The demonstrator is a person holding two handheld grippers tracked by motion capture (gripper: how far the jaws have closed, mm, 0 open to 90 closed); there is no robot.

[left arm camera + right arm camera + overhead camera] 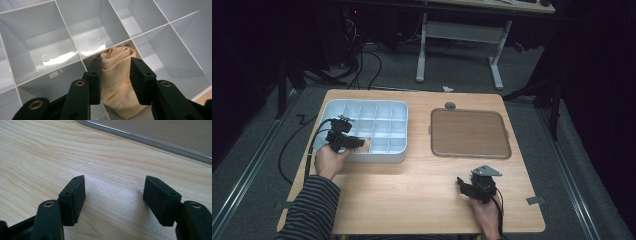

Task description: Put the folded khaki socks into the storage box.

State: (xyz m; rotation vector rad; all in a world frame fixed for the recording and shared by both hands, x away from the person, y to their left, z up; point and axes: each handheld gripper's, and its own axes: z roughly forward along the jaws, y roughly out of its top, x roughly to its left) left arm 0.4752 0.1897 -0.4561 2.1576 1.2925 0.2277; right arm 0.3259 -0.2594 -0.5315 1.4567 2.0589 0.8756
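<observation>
A rolled beige cloth [117, 82] with small printed lettering lies in a front-row compartment of the pale grey divided organizer tray [362, 103]. My left gripper [116, 62] reaches over the tray's near wall. Its two black jaws stand on either side of the cloth, and the cloth looks loose and unsqueezed between them. In the high view the left gripper [357, 142] points right over that compartment. My right gripper [460, 185] rests near the table's front right. It is open [115, 185] over bare wood with nothing between its fingers.
A flat brown tray [469, 132] with a grey rim lies right of the organizer; its edge [150, 142] runs across the top of the right gripper view. The other organizer compartments [50, 47] in view hold nothing. A small grey round object [450, 105] sits behind the brown tray.
</observation>
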